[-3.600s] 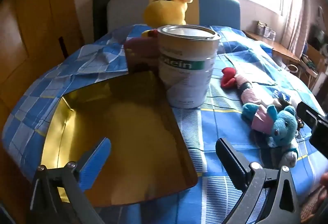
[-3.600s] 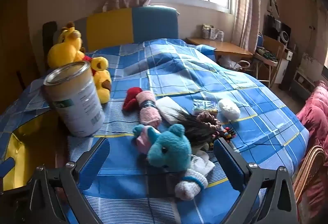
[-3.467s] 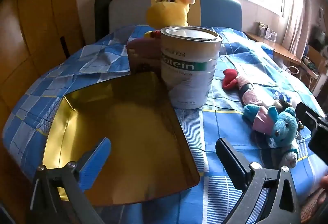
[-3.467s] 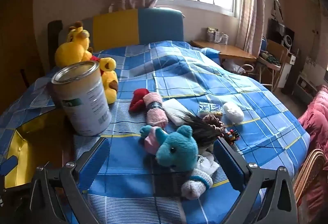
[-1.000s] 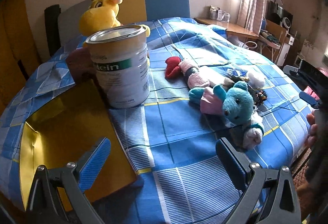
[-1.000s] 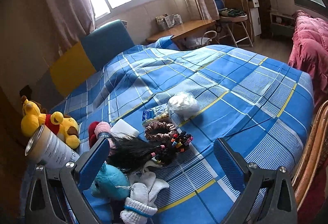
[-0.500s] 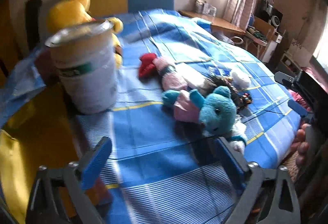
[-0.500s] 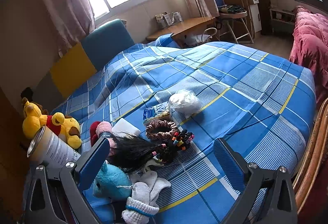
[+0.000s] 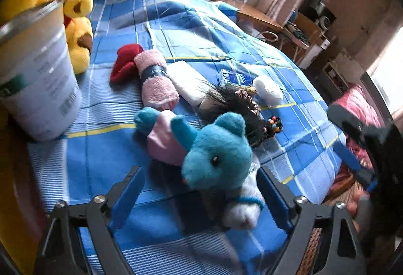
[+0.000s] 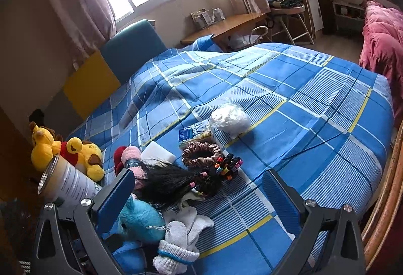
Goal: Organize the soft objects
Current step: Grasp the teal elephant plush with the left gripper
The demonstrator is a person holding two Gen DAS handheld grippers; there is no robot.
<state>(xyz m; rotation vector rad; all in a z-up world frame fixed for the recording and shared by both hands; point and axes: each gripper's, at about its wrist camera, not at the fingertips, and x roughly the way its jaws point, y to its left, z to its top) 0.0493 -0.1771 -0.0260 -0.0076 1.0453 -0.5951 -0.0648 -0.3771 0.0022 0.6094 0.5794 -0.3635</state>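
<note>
The fuzzy teal plush bear in a pink top (image 9: 216,156) lies on the blue checked bedspread (image 9: 191,23), its head directly between and just ahead of the left gripper (image 9: 199,192), whose jaws gape wide and hold nothing. Its body runs away and to the left, toward the white metal tin (image 9: 37,78). The right gripper (image 10: 199,197), equally wide open and empty, has the bear off by its left finger, so the left looks better lined up.

Both wrist views look across the bed (image 10: 314,104); the left sits close above the teal plush bear (image 9: 216,154), shared with the right (image 10: 138,222).
</note>
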